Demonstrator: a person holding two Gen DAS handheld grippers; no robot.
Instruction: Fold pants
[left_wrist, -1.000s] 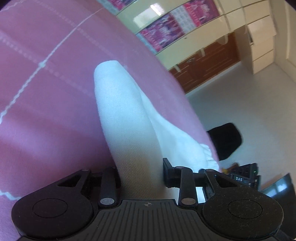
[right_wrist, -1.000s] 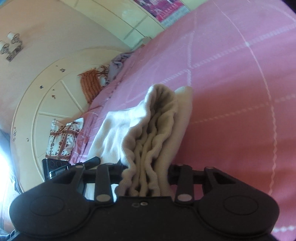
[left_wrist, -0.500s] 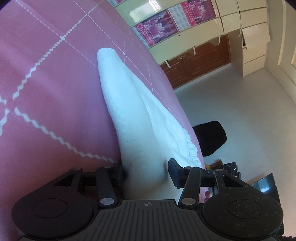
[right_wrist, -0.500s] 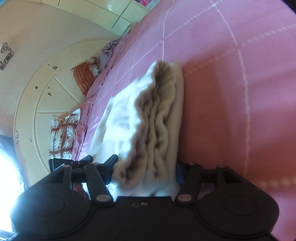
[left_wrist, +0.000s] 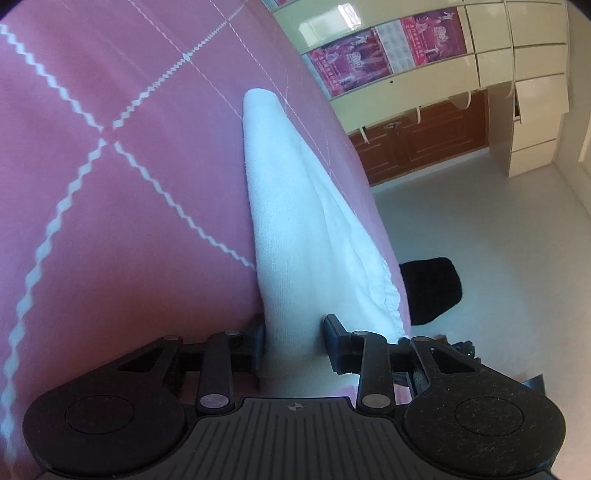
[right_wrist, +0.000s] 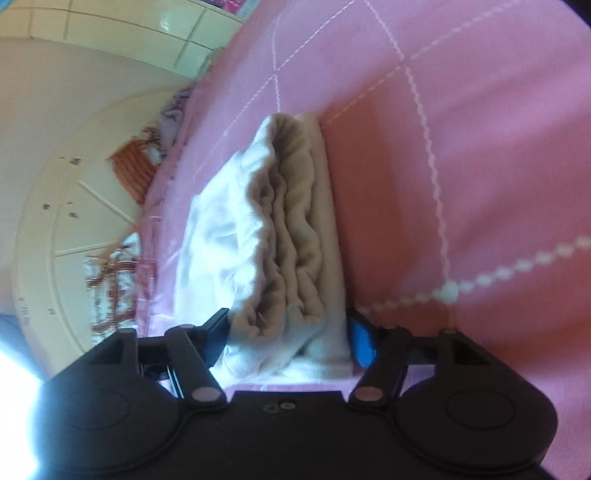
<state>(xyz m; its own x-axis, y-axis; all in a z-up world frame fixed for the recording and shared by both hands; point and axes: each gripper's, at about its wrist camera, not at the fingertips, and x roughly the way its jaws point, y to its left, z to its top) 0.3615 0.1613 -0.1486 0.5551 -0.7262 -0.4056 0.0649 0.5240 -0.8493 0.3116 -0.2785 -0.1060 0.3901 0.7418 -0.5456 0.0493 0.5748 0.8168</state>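
The white pants (left_wrist: 295, 221) lie folded in a thick stack on the pink bedspread (left_wrist: 110, 184). In the left wrist view the smooth folded edge runs away from my left gripper (left_wrist: 294, 341), whose jaws stand on either side of it, apart. In the right wrist view the pants (right_wrist: 291, 240) show several bunched layers. My right gripper (right_wrist: 290, 334) has its jaws spread wide around the stack's near end, not pinching it.
The bed edge drops to a pale floor on the right of the left wrist view, with a black object (left_wrist: 432, 288) there. Cabinets with posters (left_wrist: 369, 59) stand behind. A cream headboard (right_wrist: 55, 221) and patterned cloth (right_wrist: 107, 288) lie left in the right wrist view.
Both grippers have opened and released the pants, which now rest on the bed. Both have drawn back a little from the stack.
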